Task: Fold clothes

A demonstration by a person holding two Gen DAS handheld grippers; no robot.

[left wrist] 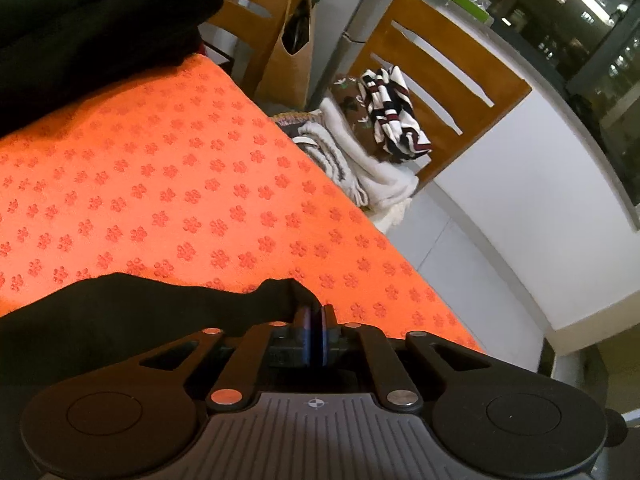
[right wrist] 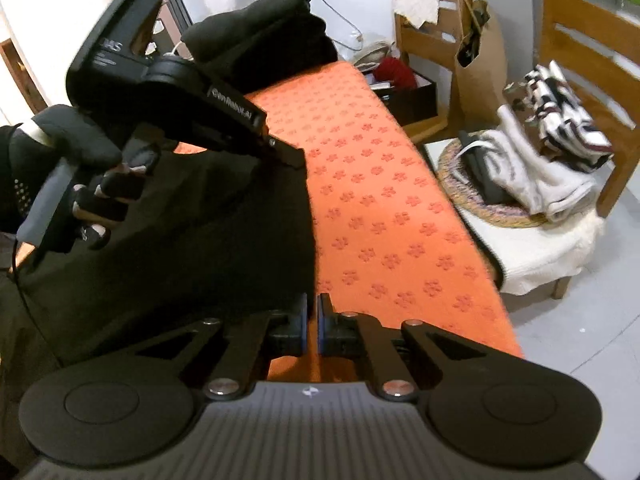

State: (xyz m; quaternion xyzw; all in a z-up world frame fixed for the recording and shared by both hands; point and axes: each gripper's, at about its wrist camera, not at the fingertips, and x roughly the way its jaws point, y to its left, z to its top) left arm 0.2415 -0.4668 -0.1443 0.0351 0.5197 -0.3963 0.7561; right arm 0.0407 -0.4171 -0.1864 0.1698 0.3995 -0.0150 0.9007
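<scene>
Black garment (right wrist: pixel 192 240) spread on orange flower-print mat (right wrist: pixel 380 208), long axis along its left edge. Left gripper (left wrist: pixel 316 316) pinching its corner; right gripper (right wrist: pixel 313 308) slightly parted, empty. Wooden chair (right wrist: pixel 592 92) with clothes beyond.

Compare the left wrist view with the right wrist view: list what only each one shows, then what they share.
Only the left wrist view: the left tongs from behind, with a corner of the black garment at their tips, and a dark window.

Only the right wrist view: the right tongs slightly apart with nothing between them, the gloved hand, and a box with something red.

Both: the orange cloth, the folded black pile, the chair and the heap of light clothes.
</scene>
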